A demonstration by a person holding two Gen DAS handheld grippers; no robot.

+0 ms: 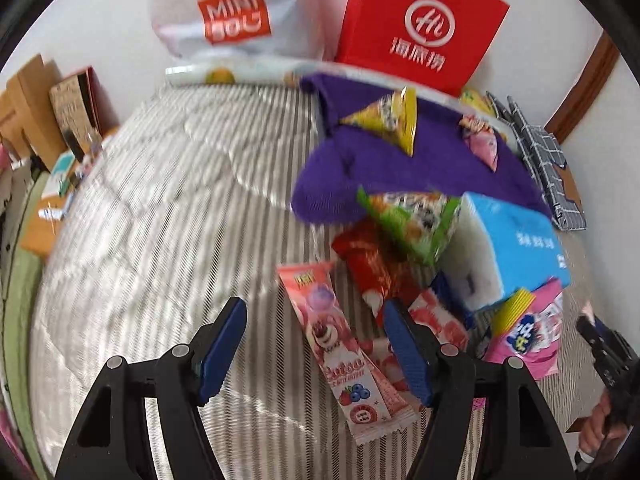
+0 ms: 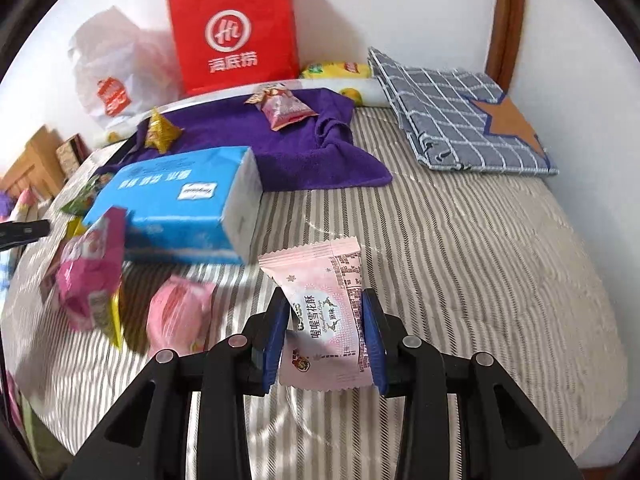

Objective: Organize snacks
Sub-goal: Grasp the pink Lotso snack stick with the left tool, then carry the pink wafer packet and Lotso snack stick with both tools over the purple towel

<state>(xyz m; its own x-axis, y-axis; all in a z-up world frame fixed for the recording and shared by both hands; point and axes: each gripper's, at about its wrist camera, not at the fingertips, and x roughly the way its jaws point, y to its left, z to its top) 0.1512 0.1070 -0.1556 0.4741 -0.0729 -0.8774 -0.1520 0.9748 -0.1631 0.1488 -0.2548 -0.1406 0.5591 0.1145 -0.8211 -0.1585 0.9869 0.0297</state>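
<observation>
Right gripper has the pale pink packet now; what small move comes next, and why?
Probably carry the pale pink packet, clamped in the right gripper, forward to the purple towel and release there: two snacks already lie on it, and the near edge looks bare.

Pink snack pouch (image 2: 90,268) motion-blurred in right wrist view, print unreadable. Round pink packet (image 2: 178,314) beside it smeared, kind unclear. Green triangular snack (image 2: 82,200) half hidden behind blue tissue pack (image 2: 176,204). Yellow packet (image 2: 334,70) partly behind checked cloth (image 2: 460,120). Clutter (image 1: 60,148) at bed's far left too small to identify. Person's hand (image 1: 600,424) cut off by frame edge.
</observation>
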